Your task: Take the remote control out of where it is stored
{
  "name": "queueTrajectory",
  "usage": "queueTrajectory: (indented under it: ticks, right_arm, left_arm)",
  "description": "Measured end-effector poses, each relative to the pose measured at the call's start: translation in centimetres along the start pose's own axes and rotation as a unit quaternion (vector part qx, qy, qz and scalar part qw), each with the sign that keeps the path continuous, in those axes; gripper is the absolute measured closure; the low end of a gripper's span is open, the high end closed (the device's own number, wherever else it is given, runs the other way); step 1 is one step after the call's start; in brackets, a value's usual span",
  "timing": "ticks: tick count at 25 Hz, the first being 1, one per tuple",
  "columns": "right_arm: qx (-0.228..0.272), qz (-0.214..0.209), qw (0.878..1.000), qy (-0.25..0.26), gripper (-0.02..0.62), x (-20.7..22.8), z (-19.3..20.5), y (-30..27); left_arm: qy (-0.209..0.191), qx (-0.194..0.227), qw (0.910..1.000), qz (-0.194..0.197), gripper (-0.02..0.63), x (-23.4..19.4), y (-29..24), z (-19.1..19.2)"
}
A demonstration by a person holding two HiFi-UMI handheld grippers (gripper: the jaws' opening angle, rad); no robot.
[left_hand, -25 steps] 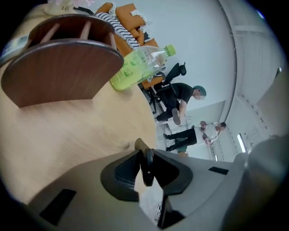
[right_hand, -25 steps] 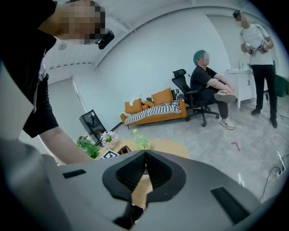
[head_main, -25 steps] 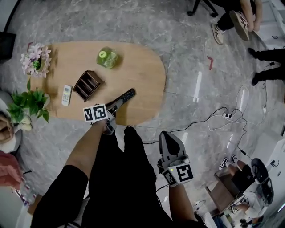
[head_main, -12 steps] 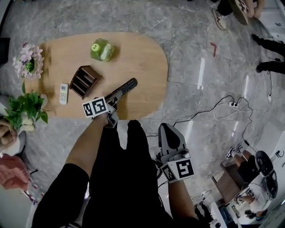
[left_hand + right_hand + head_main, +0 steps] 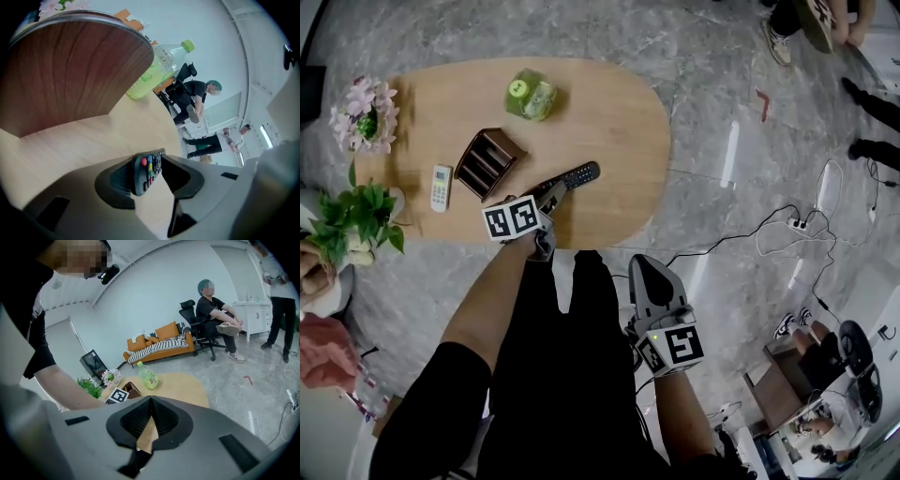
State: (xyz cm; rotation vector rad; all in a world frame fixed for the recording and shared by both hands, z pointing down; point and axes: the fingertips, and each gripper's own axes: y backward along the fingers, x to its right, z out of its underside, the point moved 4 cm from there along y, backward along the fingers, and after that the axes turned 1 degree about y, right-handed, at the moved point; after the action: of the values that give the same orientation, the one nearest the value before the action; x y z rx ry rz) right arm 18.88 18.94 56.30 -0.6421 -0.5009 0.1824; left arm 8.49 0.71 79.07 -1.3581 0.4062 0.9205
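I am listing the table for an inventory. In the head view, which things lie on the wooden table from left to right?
pink flowers → white remote → wooden holder → black remote

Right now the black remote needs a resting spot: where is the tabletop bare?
The table is bare at its right end, beyond the green bottle and black remote, and between bottle and flowers. Crowded: the left, around the wooden holder and white remote.
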Motion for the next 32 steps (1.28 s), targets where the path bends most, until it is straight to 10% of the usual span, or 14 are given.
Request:
queueTrajectory:
  ticks: [13, 32]
  right_arm:
    - [-0.014, -0.005, 1.000, 0.005, 0.588, -0.7, 1.1, -0.1]
    - [0.031, -0.074, 0.994, 0.074, 0.588, -3.2, -3.5, 1.9]
  left_arm:
    - [-0.121, -0.039, 0.9844, -0.122, 0.327, -2.3, -0.3, 0.2]
    - [-0.102, 0.029, 0.9880, -0.112, 0.290, 1.3, 6.4, 0.1]
